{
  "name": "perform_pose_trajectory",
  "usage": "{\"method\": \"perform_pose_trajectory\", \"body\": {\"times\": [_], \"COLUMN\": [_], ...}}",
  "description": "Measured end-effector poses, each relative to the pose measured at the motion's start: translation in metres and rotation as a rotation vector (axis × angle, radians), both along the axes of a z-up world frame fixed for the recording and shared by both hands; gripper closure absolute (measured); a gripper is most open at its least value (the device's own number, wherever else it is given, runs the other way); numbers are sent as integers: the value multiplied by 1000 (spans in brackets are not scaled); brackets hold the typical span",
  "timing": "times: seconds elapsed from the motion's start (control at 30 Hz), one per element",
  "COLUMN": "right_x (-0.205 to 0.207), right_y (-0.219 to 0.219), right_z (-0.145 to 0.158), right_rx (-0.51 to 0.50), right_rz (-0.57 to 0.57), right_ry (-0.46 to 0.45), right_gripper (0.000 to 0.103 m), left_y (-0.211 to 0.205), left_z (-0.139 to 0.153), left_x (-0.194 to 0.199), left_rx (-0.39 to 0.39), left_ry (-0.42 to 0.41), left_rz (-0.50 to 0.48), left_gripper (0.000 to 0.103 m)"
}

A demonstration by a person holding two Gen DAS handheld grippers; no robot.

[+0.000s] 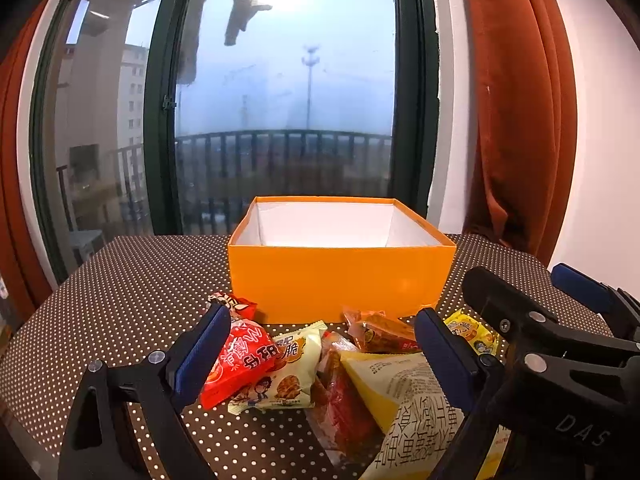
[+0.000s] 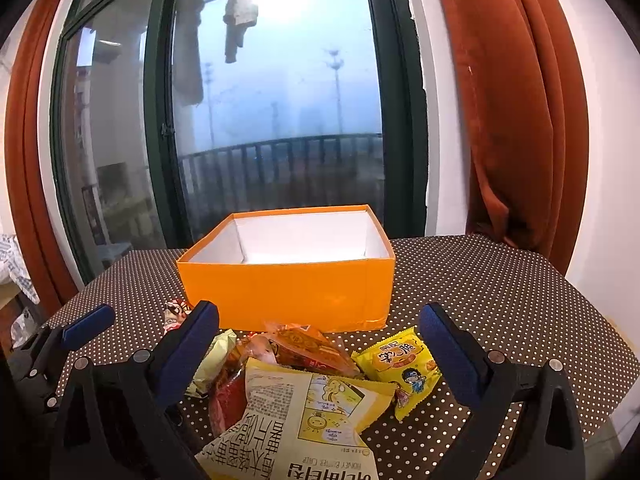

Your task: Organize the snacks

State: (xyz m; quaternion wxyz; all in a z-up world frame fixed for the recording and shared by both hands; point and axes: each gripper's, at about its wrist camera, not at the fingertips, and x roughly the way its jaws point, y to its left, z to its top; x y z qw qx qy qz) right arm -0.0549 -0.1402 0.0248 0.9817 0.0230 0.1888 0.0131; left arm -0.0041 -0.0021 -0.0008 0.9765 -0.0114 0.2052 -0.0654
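Observation:
An open orange box (image 1: 340,276) with a white inside stands on the dotted table; it also shows in the right wrist view (image 2: 286,292). A pile of snack packets lies in front of it: a red packet (image 1: 236,364), a pale yellow packet (image 1: 284,376), a large yellow chip bag (image 1: 416,404) (image 2: 304,412), an orange-brown packet (image 1: 380,332) (image 2: 308,346) and a small yellow packet (image 2: 404,364). My left gripper (image 1: 320,344) is open above the pile, holding nothing. My right gripper (image 2: 320,340) is open above the chip bag, holding nothing. The right gripper also shows in the left wrist view (image 1: 560,320).
The table (image 1: 132,280) has a brown cloth with white dots. Behind it are a dark-framed window (image 1: 280,100) with a balcony railing and rust-red curtains (image 1: 516,120) on both sides. A small red-white packet (image 2: 178,312) lies left of the pile.

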Motion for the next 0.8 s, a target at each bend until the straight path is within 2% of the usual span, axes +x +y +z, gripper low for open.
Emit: {"method": "perform_pose_trajectory", "body": {"times": [0.43, 0.8], "right_x": [7, 24], "right_y": [6, 13], "right_z": [-10, -46], "right_rx": [1, -4], "right_rz": [-3, -27], "right_ry": [43, 181], "right_gripper": [2, 2], "left_y": [5, 7], "left_z": [-11, -46], "left_x": [4, 21], "left_rx": [11, 31], "left_ry": [50, 171], "left_rz": [7, -10], "left_gripper": [11, 13]}}
